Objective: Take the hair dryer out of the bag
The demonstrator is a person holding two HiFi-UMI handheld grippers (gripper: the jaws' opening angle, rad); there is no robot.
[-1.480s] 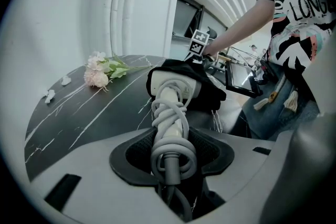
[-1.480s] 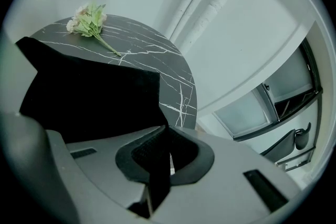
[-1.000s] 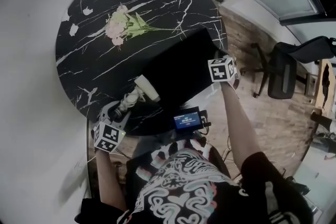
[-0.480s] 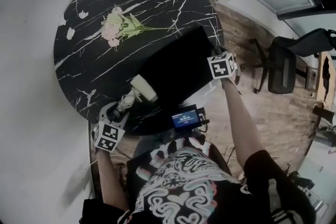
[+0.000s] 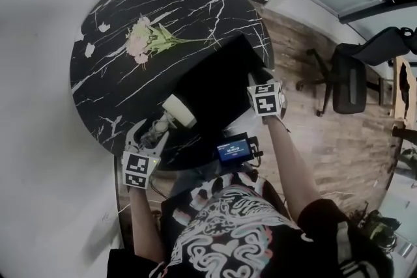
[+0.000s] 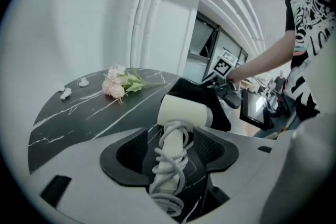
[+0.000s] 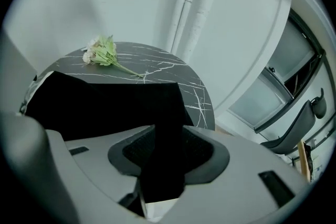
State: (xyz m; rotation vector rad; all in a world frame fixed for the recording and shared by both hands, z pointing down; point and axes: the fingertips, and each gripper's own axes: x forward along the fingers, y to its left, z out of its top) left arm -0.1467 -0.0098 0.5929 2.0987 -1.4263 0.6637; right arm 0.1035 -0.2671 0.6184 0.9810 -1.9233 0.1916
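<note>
**Hair dryer lies outside the bag**

We see the cream hair dryer on the marble counter, against the bag's edge. Its cord-wrapped handle sits between the jaws of the left claw, which have just opened wide and stand clear of it. The right claw has just been opening too, with bag fabric unpinched between its jaws.

Loses dryer cord end under left gripper, jaws just opened clear of the handle. Renders bag flat black beyond right gripper, jaws just parted round a flap, near hem covered. Cannot read screen beside that gripper: too small.
</note>
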